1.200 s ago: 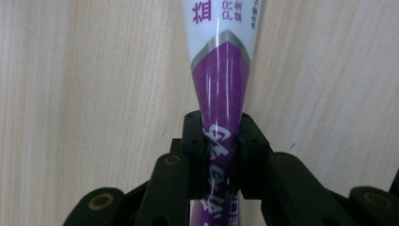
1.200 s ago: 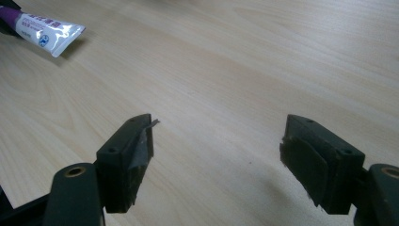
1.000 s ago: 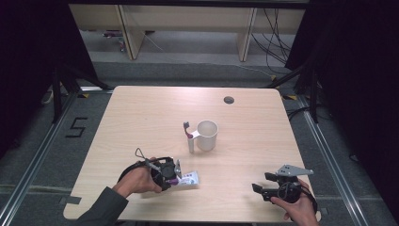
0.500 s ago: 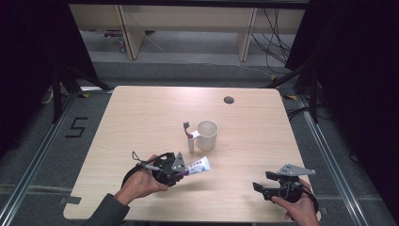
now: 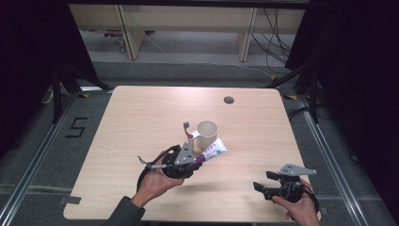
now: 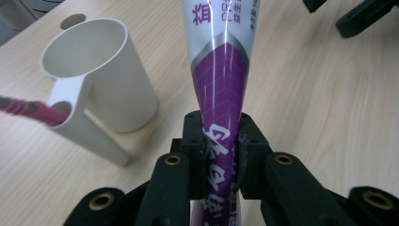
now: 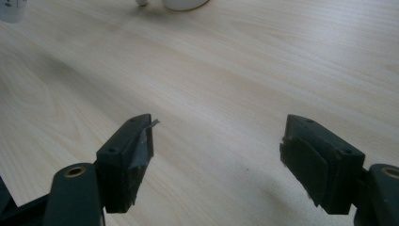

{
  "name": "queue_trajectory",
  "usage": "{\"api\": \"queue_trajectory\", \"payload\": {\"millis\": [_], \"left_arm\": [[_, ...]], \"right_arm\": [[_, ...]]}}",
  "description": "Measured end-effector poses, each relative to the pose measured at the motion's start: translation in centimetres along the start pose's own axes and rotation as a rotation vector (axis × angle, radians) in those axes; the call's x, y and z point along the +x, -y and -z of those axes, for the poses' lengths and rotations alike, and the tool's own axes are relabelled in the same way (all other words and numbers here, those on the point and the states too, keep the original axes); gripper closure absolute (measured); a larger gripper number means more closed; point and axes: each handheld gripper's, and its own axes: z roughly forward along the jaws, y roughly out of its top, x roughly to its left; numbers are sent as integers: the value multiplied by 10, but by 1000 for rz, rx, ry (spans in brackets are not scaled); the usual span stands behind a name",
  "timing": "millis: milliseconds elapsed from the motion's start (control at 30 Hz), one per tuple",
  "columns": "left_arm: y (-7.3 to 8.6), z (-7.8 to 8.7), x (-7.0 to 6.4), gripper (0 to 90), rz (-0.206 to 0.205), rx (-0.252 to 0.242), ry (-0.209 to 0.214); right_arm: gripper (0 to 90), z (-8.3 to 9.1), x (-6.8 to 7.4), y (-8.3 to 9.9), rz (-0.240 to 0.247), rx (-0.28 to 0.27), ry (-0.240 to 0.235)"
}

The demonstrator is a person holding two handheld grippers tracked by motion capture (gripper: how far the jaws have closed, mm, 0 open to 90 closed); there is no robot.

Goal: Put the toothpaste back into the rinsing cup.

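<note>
Since the earlier frames, the left gripper (image 5: 200, 159) has carried the toothpaste tube (image 5: 214, 150) up off the surface and forward, from the near left area to a position just beside the cup (image 5: 207, 135).

Nearest the person, the right gripper (image 5: 264, 181) sits low over the near right part of the surface (image 5: 141, 108), held by the right hand (image 5: 299, 202). Its jaws are spread wide with nothing between them; the right gripper view confirms bare wood under the gap.

Next out, the left hand (image 5: 155, 181) holds the left gripper toward the middle of the surface. Its jaws are pinching the toothpaste tube at the purple lower end, as the left gripper view (image 6: 221, 155) shows plainly. The tube (image 6: 221, 61) points away from the gripper, its white printed end reaching the right side of the cup's base in the high view; whether it touches the cup cannot be told.

Beyond, the cream cup (image 6: 99, 75) stands upright, with a holder slot on its near side carrying a pink-handled toothbrush (image 6: 26, 109).

Farthest, a round cable hole (image 5: 229, 100) lies near the far edge.
</note>
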Motion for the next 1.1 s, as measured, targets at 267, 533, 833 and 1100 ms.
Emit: {"api": "queue_trajectory", "payload": {"millis": [267,533,833,1100], "left_arm": [[-18,-12,-3,771,43,-128,-69],[-44,-26,3,770,159,-280,-183],[-65,-46,4,770,168,-319,-216],[-77,-53,15,770,205,-382,-254]], "right_arm": [[265,3,-2,2,-10,2,7],[265,4,-5,2,20,-6,12],[265,6,-6,4,16,-9,14],[264,6,-6,5,-26,-9,-4]]}}
